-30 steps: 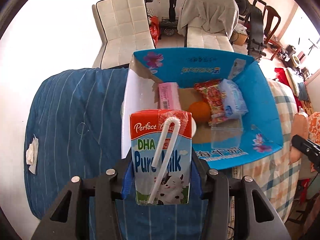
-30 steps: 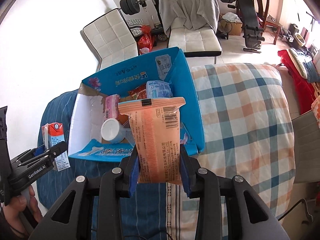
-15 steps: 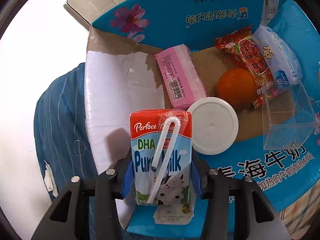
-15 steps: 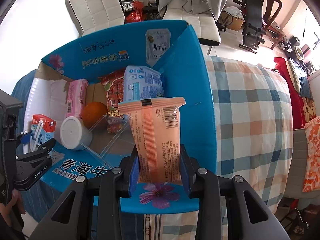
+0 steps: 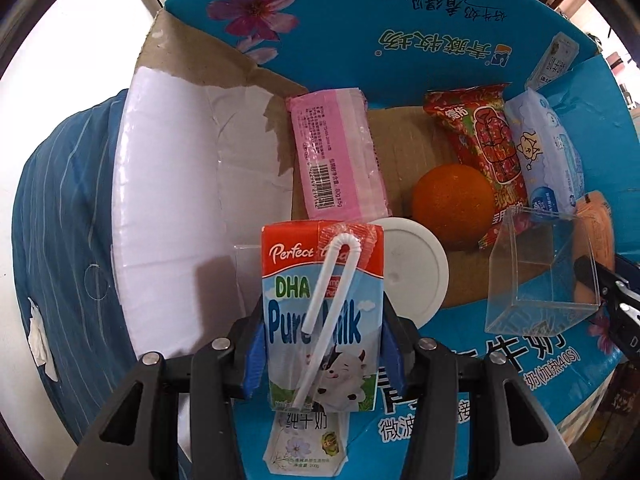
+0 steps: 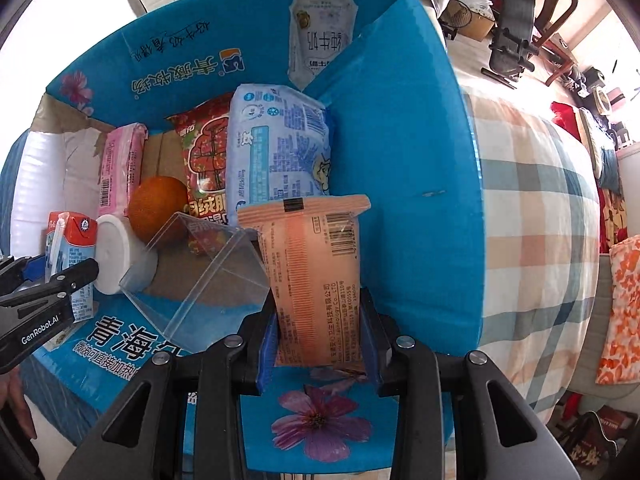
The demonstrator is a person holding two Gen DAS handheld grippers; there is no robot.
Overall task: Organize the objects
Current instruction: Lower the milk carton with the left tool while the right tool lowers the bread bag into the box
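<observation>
My left gripper is shut on a milk carton with a white straw, held upright over the near left part of the open blue cardboard box. It also shows in the right wrist view. My right gripper is shut on an orange packet, held over the box's near right corner beside the right wall. The packet's edge shows in the left wrist view.
Inside the box lie a pink packet, an orange, a red snack bag, a pale blue pack, a white lid and a clear plastic box. The box rests on a blue striped cover and a checked blanket.
Both grippers have moved forward and down over the box with their loads. The box now fills both views, and the right gripper's packet has reached the box's right corner.
</observation>
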